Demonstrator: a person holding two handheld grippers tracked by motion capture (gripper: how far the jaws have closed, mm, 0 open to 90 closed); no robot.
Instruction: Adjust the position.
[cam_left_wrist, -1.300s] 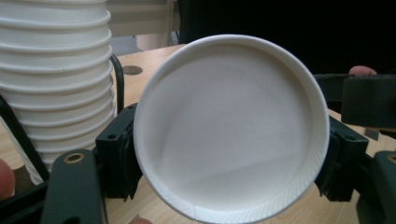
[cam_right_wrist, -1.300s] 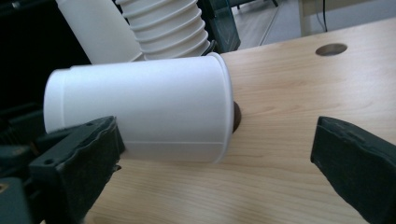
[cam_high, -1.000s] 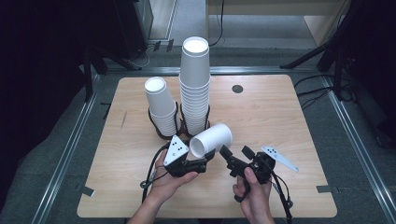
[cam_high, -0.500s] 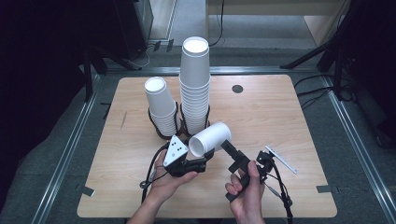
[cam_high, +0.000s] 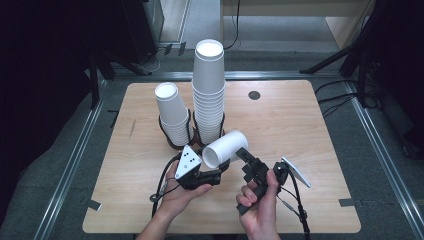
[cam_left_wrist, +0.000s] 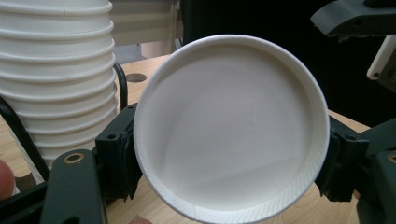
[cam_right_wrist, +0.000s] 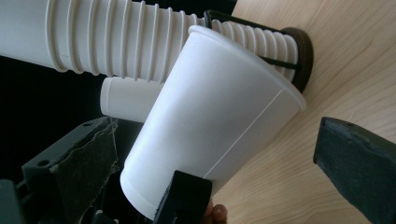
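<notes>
Wooden tabletop (cam_high: 300, 130) under me, two paper cup stacks (cam_high: 209, 95) at the rear. My left gripper (cam_high: 216, 175) clamps a single paper cup (cam_high: 226, 148) sideways; my right gripper (cam_high: 248, 161), jaws spread, sits beside its base. I'd close gently to avoid crushing it.

A light wooden rectangular counter (cam_high: 300, 130) with rounded corners stands on a grey carpeted floor (cam_high: 45, 200). A small dark round disc (cam_high: 254, 95) sits flush in the counter near its far edge, right of the middle. A grey strip of tape (cam_high: 93, 204) lies just off the near left corner, and another (cam_high: 346, 202) by the near right corner. Silver metal rails (cam_high: 75, 160) run along the floor beside the left and right edges. Black cables (cam_high: 340, 95) trail over the floor off the far right corner.
</notes>
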